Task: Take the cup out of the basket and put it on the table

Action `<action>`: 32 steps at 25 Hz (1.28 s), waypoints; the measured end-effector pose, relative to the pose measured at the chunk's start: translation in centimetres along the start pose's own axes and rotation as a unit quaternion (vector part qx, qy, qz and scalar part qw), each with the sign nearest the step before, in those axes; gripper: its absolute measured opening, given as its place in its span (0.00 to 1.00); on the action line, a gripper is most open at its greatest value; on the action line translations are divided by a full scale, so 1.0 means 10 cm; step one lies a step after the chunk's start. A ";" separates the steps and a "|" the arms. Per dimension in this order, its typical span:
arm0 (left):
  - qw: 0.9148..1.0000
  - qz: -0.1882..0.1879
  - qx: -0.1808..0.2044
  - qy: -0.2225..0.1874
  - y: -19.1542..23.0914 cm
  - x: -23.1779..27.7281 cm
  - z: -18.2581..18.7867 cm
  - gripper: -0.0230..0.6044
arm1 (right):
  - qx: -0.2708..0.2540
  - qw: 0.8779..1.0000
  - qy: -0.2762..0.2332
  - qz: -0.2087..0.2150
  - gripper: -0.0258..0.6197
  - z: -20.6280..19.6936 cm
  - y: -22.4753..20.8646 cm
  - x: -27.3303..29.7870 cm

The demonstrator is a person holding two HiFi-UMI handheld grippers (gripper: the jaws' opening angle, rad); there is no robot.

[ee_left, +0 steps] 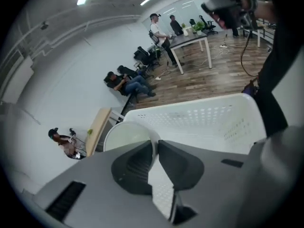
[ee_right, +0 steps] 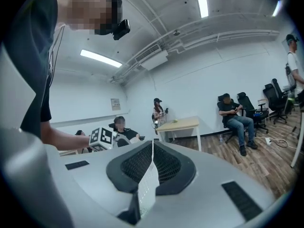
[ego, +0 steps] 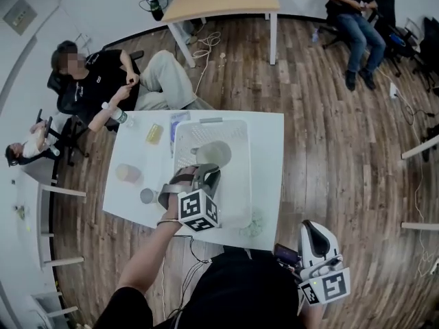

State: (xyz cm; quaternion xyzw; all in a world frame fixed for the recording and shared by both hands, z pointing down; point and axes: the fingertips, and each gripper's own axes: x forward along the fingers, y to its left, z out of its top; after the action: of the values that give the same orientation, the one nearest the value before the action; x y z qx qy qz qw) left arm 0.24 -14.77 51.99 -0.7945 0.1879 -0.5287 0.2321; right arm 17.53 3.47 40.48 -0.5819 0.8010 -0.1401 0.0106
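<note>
Your left gripper (ee_left: 156, 148) pinches the cup (ee_left: 126, 134) by its rim to lift it from the basket (ee_left: 204, 120). Your right gripper (ee_right: 152, 148) is closed, empty, kept aside.

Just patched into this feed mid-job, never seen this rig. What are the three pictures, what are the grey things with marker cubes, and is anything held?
No robot here: a person holds a two-jaw gripper in each hand. The top-down picture comes from a camera on their head; the other two from cameras riding on each gripper, looking along its jaws. On the white table stands a white basket, small items beside it. The left gripper pinches the rim of the pale cup, inside the basket's outline. The right gripper is shut and empty, off the table's near corner.
</note>
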 end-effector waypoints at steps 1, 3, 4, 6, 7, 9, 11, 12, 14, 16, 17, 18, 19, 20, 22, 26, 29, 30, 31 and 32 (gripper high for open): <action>1.000 0.012 -0.006 -0.003 0.04 -0.19 0.00 0.11 | -0.001 1.000 0.000 0.009 0.08 0.01 0.04 0.02; 0.999 0.036 -0.017 -0.001 0.12 -0.52 -0.08 0.11 | -0.004 1.000 0.001 0.027 0.08 0.02 0.15 0.08; 0.999 0.047 -0.021 0.005 0.15 -0.66 -0.15 0.11 | -0.006 0.999 0.002 0.035 0.08 0.03 0.21 0.11; 0.997 0.066 -0.031 0.020 0.18 -0.90 -0.35 0.11 | -0.009 0.999 0.003 0.051 0.08 0.03 0.33 0.17; 0.996 0.073 -0.037 0.030 0.18 -1.00 -0.46 0.11 | -0.011 0.998 0.004 0.059 0.08 0.02 0.39 0.20; 0.994 0.083 -0.054 0.048 0.13 -1.19 -0.70 0.11 | -0.015 0.997 0.005 0.076 0.08 0.02 0.51 0.26; 0.991 0.092 -0.073 0.067 0.06 -1.35 -0.94 0.11 | -0.020 0.996 0.008 0.090 0.08 0.01 0.63 0.32; 0.989 0.095 -0.083 0.077 0.02 -1.42 -1.07 0.11 | -0.022 0.995 0.009 0.096 0.08 0.01 0.68 0.35; 0.985 0.097 -0.105 0.096 -0.10 -1.52 -1.32 0.11 | -0.026 0.994 0.013 0.107 0.08 0.00 0.78 0.39; 0.981 0.095 -0.124 0.118 -0.25 -1.61 -1.57 0.11 | -0.032 0.992 0.019 0.118 0.08 -0.01 0.89 0.44; 0.978 0.092 -0.133 0.129 -0.33 -1.64 -1.70 0.11 | -0.035 0.991 0.022 0.124 0.08 -0.01 0.95 0.47; 0.976 0.089 -0.144 0.139 -0.41 -1.67 -1.83 0.11 | -0.038 0.991 0.025 0.128 0.08 -0.01 1.01 0.51; 0.973 0.085 -0.154 0.147 -0.49 -1.69 -1.95 0.11 | -0.041 0.990 0.027 0.133 0.08 -0.01 1.06 0.54; 0.971 0.079 -0.164 0.155 -0.58 -1.69 -2.06 0.11 | -0.043 0.989 0.029 0.136 0.08 -0.01 1.11 0.58; 0.967 0.065 -0.175 0.173 -0.80 -1.63 -2.26 0.11 | -0.048 0.988 0.034 0.141 0.08 -0.02 1.19 0.62; 0.961 0.027 -0.186 0.202 -1.22 -1.42 -2.58 0.11 | -0.058 0.987 0.043 0.146 0.08 -0.05 1.31 0.68; 0.958 0.004 -0.193 0.214 -1.45 -1.22 -2.79 0.12 | -0.063 0.987 0.049 0.143 0.08 -0.08 1.38 0.71; 0.956 -0.002 -0.196 0.217 -1.51 -1.16 -2.85 0.12 | -0.064 0.987 0.051 0.141 0.08 -0.09 1.39 0.72; 0.956 -0.009 -0.198 0.218 -1.56 -1.09 -2.91 0.12 | -0.066 0.987 0.053 0.138 0.08 -0.09 1.40 0.72; 0.955 -0.017 -0.199 0.220 -1.61 -1.04 -2.95 0.12 | -0.067 0.987 0.055 0.135 0.08 -0.10 1.41 0.72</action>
State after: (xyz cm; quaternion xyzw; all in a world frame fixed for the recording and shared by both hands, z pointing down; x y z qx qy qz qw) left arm -30.13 -0.91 63.19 -0.6919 0.3224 -0.6458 0.0132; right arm 1.92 0.93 39.14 -0.4593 0.8792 -0.1146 -0.0536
